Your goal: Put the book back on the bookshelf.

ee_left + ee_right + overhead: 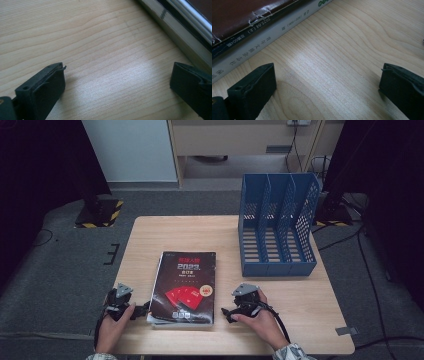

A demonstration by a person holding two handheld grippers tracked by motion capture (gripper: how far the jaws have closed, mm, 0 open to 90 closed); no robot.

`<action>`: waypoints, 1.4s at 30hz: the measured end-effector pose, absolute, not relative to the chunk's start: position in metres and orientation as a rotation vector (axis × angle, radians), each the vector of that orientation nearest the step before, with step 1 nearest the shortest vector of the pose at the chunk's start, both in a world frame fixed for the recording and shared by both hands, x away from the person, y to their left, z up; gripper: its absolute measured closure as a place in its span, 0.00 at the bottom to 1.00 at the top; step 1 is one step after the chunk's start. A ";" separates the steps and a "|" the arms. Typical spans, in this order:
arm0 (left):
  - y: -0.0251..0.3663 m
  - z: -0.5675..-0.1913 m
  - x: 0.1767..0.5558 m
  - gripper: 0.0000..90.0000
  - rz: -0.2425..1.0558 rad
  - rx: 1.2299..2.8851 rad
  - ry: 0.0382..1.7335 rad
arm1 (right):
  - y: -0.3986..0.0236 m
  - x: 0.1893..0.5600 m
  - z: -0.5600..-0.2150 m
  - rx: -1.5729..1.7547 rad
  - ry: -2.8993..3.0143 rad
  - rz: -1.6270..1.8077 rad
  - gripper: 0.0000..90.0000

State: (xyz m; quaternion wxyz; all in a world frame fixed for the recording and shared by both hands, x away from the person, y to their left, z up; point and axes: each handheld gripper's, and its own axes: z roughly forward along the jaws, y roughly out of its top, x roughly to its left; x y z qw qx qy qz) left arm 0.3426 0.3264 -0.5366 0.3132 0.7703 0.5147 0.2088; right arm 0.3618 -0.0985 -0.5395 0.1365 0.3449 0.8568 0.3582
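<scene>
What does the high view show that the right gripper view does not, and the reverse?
High view alone: the blue file rack standing at the table's far right, both hands, the left gripper, and the top book's dark front cover. Right gripper view alone: the printed white spine of the lower book and the top cover's torn edge. Shared: the book stack, the wooden table, and the right gripper, jaws apart over bare wood.

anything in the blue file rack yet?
No, in the high view all three slots of the rack are empty; the books lie flat on the table.
</scene>
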 end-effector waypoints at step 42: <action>0.319 -0.483 0.323 0.28 0.596 1.827 1.286 | -0.101 0.365 -0.536 0.984 2.429 1.113 0.45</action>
